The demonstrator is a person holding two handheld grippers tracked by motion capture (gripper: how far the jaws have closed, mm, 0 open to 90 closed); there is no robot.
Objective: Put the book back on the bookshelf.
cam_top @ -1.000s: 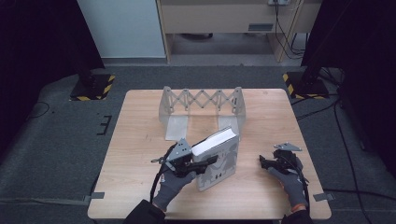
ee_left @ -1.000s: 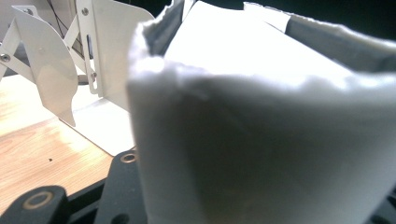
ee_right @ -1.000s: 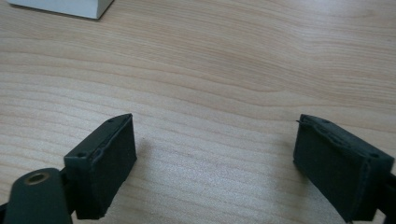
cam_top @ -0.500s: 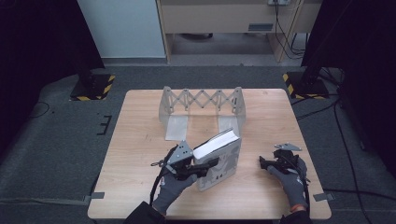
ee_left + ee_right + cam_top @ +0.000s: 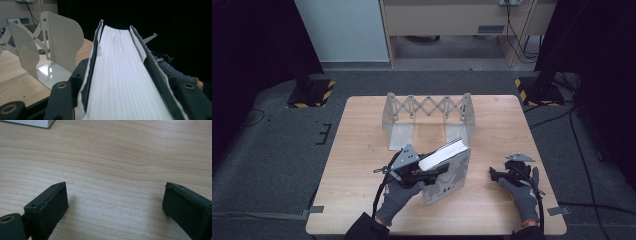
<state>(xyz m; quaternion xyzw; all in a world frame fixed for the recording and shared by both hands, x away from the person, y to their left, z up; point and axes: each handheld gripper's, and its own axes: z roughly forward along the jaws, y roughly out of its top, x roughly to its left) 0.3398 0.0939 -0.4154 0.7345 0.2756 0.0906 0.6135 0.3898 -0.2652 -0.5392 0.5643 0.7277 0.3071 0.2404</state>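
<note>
In front of the folding book rack (image 5: 427, 107), on the person's side of it, a thick book (image 5: 453, 176) is standing on the wooden table (image 5: 362, 150) with its fore-edge turned up and its cover leaning a little. The left gripper (image 5: 438, 174) is straddling it from the person's side. Its jaws have just been opening somewhat, and the book is sitting between them with both covers lying against the pads, so the grip is probably loosening while it keeps the volume from toppling. It is likely being held this way, upright with the pages uppermost, to suit the rack's upright plates just beyond it. To the right of the rack's near end, and well apart from the book, the right gripper (image 5: 498, 175) is lying low over the bare tabletop with its jaws spread wide and nothing between them, apparently waiting in reserve. In the left gripper view the book (image 5: 120, 75) is showing a dense white block of pages, finely lined, flanked by thin dark covers with pale, slightly frayed edges. The rack (image 5: 60, 42) is showing smooth pale sheet-metal plates with rounded tops, joined by riveted scissor bars. In the right gripper view its own gripper (image 5: 115, 202) is showing blocky matt black pads over light wood with wavy grain.
</note>
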